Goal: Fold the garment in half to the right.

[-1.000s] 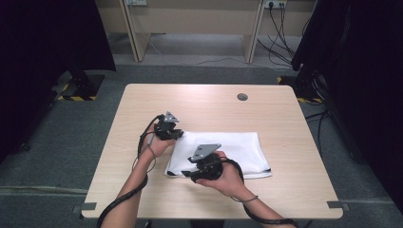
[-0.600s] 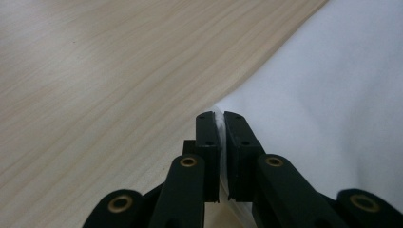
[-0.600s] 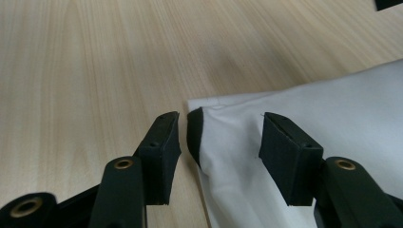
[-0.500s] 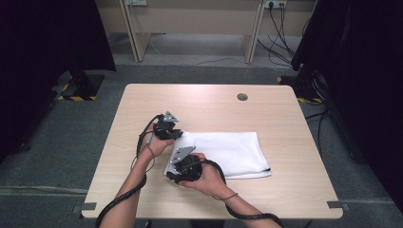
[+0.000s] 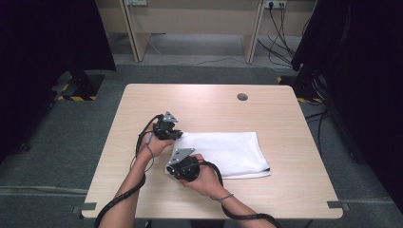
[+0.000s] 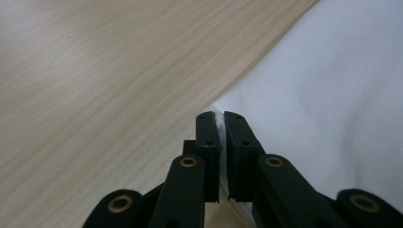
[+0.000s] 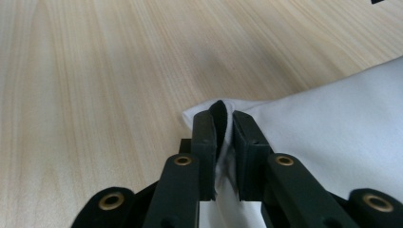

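Note:
A folded white cloth (image 5: 228, 152) lies flat on the wooden table (image 5: 214, 109). My left gripper (image 5: 177, 134) is shut on the cloth's far left corner; in the left gripper view the white edge (image 6: 323, 104) is pinched between the jaws of that gripper (image 6: 222, 118). My right gripper (image 5: 170, 168) sits at the near left corner. Its jaws have just been closing, and the right gripper view shows this gripper (image 7: 224, 116) pressed on a bunched bit of the cloth (image 7: 332, 128). Both grippers rest low on the tabletop, a hand's width apart.
A small round grey cap (image 5: 242, 97) sits in the tabletop at the back right. Bare wood surrounds the cloth on all sides. Dark curtains (image 5: 351, 57) flank the table, with cables (image 5: 285, 28) and a wooden desk frame (image 5: 190, 19) behind it.
My right gripper has moved left along the cloth's near edge to its left corner, come down, and shut on it. The left gripper has stayed put, gripping its corner.

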A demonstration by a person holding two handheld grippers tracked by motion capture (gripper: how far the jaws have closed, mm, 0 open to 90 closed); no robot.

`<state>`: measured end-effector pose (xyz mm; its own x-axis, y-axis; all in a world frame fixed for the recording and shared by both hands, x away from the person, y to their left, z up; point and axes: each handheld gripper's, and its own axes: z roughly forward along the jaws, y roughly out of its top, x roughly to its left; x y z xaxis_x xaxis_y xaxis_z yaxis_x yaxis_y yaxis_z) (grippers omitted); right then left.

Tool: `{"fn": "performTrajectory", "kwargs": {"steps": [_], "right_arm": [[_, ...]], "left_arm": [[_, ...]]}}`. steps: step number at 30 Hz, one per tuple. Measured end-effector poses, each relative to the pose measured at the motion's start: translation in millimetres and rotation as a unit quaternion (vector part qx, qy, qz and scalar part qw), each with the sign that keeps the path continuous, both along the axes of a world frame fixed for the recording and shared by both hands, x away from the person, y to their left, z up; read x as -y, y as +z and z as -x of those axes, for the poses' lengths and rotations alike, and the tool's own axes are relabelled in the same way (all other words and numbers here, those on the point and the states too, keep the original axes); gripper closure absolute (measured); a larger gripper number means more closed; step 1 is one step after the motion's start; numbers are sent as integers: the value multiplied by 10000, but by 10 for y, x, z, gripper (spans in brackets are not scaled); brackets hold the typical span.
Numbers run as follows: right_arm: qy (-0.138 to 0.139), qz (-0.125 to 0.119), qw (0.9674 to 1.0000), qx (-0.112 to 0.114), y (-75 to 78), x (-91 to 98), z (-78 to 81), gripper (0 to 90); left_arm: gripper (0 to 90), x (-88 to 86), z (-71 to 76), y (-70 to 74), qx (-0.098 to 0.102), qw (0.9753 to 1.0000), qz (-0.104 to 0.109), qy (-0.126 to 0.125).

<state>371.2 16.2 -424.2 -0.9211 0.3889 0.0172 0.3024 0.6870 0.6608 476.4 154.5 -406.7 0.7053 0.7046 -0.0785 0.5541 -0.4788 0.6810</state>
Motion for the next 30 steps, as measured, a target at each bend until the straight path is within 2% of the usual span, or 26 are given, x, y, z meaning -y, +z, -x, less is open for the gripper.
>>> {"fn": "performTrajectory", "kwargs": {"steps": [2,6,16,25,30], "right_arm": [[-122,-34,9999,-71,5,-13,8,828],[-169,-179,9997,-75,49,-24,4,834],[-126,-386,9992,25,219,-104,28,837],[-132,-472,9988,69,295,-143,38,838],[-149,-514,9985,97,317,-140,35,839]], "left_arm": [[849,4,-1,12,16,10000,-1,0],[849,-7,-5,49,41,10000,-15,-1],[848,-93,-2,178,129,9999,-75,53],[848,-118,-4,253,139,9998,-94,45],[848,-108,-17,344,188,9997,-147,21]]}}
